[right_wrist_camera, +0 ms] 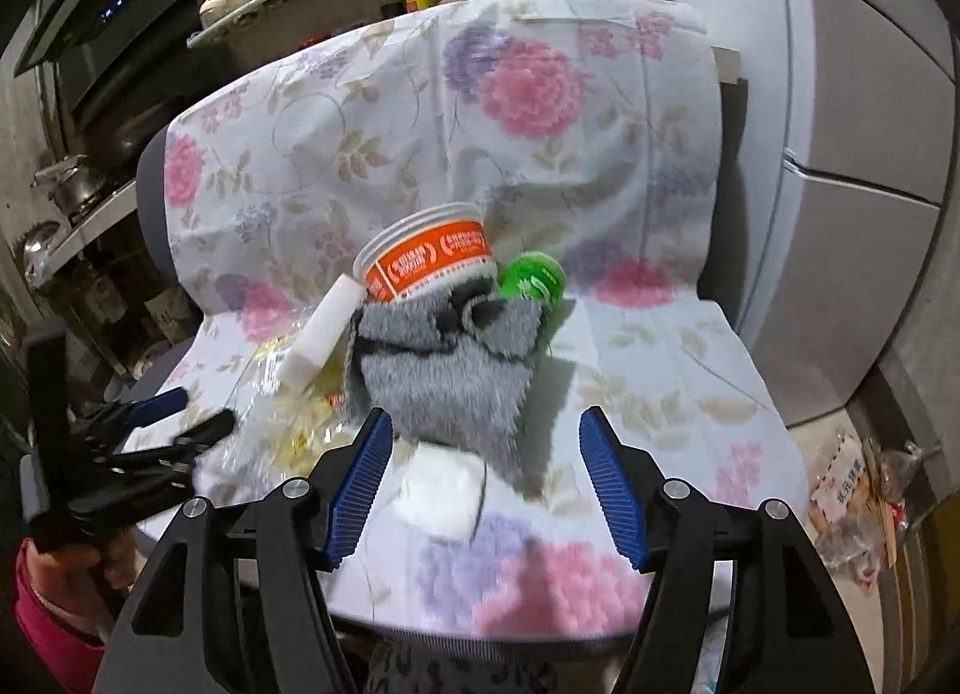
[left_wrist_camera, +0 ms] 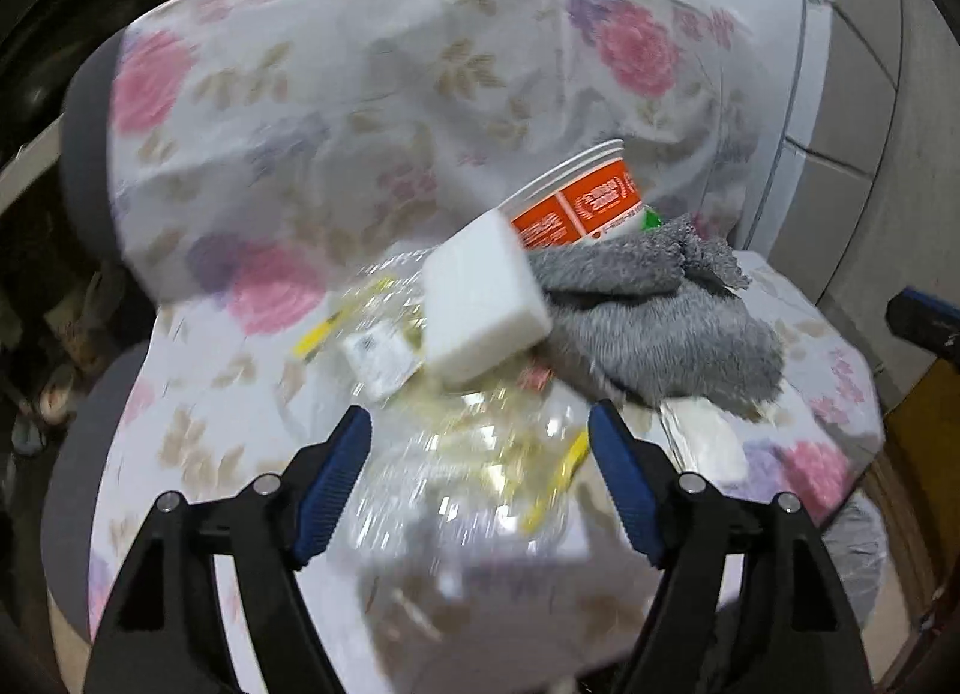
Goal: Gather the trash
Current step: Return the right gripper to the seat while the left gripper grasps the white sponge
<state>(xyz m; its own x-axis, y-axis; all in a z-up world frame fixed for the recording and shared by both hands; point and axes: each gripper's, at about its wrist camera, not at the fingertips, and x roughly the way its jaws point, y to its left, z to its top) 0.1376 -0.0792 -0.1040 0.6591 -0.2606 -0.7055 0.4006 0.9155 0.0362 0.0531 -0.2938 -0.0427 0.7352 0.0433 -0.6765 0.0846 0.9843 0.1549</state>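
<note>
Both grippers spread, gripping nothing. Left gripper (left_wrist_camera: 477, 424) straddles the crinkled clear plastic wrapper (left_wrist_camera: 480, 454) near the front-left edge of the floral-covered chair seat (right_wrist_camera: 660, 394). Right gripper (right_wrist_camera: 483, 433) straddles a white tissue wad (right_wrist_camera: 441, 493) below the grey fuzzy cloth (right_wrist_camera: 444, 370). Orange-white tub (right_wrist_camera: 429, 256) sits at the seat's back.

We saw even, cool indoor light with soft shadows under the grey cloth (right_wrist_camera: 444, 376). The left wrist view was smeared by motion blur, worst on the clear plastic wrapper (left_wrist_camera: 474, 454), while the right view stayed sharper. Fisheye bending curved both frames' dark edges.
</note>
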